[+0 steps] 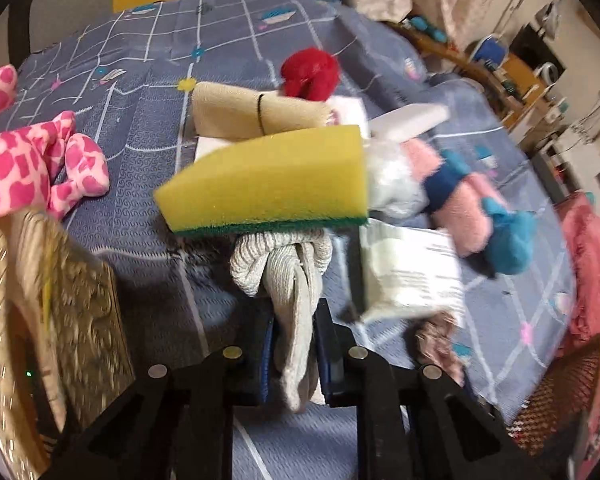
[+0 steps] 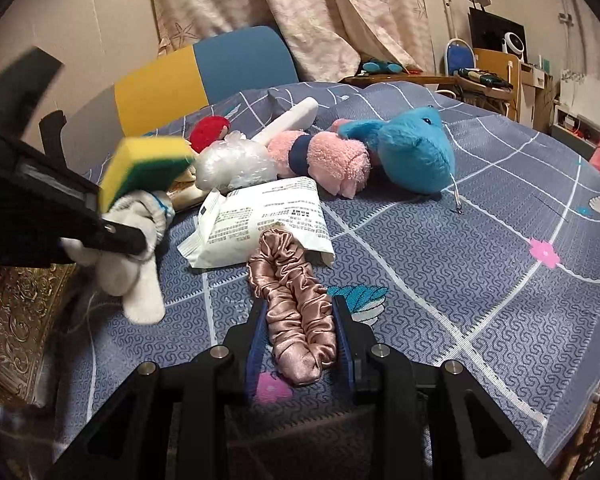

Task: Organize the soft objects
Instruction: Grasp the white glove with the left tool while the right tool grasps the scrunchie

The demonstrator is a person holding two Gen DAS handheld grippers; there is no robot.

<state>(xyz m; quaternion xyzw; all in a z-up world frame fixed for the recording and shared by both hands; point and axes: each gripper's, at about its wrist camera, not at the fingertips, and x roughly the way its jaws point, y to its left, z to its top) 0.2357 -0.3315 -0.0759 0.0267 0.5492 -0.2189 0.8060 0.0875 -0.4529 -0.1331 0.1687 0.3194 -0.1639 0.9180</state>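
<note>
Blurring smears the white printed packet (image 1: 410,268) and the pink scrunchie's (image 2: 296,320) far end in the left wrist view. The left gripper (image 1: 294,344), angled steeply down at the bed (image 2: 480,264), has its jaws clamped on a grey knit sock (image 1: 296,300) beside the yellow sponge (image 1: 268,176). The right gripper (image 2: 300,340) pinches the scrunchie low over the bedspread.

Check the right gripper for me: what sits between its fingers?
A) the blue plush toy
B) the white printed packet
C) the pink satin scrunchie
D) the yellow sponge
C: in the right wrist view the right gripper has its fingers closed on either side of the pink satin scrunchie, which lies on the patterned bedcover.
</note>
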